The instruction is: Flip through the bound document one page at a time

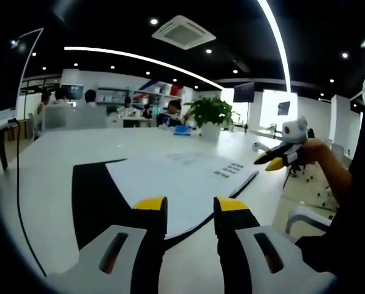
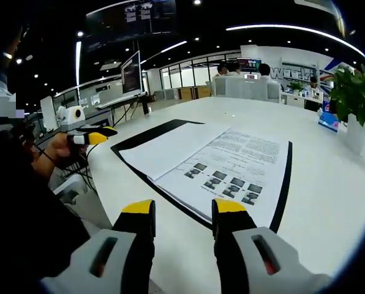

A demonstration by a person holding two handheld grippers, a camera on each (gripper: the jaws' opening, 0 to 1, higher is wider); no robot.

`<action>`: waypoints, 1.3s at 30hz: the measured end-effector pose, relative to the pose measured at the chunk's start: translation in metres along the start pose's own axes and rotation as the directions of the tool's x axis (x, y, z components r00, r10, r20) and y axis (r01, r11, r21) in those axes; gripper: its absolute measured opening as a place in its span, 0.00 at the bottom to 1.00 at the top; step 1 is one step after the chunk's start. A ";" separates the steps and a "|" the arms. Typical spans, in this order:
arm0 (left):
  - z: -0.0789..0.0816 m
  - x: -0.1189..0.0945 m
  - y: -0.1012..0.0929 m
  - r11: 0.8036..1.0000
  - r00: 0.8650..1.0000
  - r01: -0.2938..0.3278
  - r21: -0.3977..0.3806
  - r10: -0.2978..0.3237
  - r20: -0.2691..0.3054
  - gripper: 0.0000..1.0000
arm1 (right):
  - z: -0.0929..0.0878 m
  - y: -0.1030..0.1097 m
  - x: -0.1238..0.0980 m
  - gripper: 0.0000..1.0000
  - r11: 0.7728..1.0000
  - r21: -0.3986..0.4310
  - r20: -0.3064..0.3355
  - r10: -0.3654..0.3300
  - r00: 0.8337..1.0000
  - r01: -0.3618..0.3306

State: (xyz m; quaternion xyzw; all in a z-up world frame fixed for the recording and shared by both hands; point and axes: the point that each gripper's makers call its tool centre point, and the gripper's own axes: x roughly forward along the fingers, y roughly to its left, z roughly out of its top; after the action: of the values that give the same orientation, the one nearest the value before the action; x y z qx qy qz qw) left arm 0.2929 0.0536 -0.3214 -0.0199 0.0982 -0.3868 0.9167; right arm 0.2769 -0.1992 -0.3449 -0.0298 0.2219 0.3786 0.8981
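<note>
- Table (image 2: 329, 202) is carrying the document (image 2: 213, 159), lying open on a black mat (image 2: 139, 139); print is too blurred to read.
- Plant (image 2: 354, 92) is being cut off at the edge.
- Left gripper (image 1: 190, 205) is hovering released at the document's near edge.
- Right gripper (image 2: 182, 208) is likewise parted, empty.

The bound document (image 2: 213, 160) is printed in white with grey text and small dark pictures, on a black mat (image 2: 285, 184). The table (image 2: 329, 202) is white. Both grippers' jaws are tipped yellow over black.
</note>
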 end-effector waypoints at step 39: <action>0.005 0.001 -0.008 0.999 0.999 0.033 -0.025 -0.032 0.028 0.33 | 0.013 -0.007 -0.014 0.42 0.998 0.059 0.106 -0.030 0.994 0.024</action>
State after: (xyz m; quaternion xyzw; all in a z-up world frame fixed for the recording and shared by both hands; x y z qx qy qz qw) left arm 0.2892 0.0467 -0.3157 -0.0384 0.0903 -0.4000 0.9113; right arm 0.2774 -0.2106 -0.3279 0.0135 0.1842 0.3609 0.9141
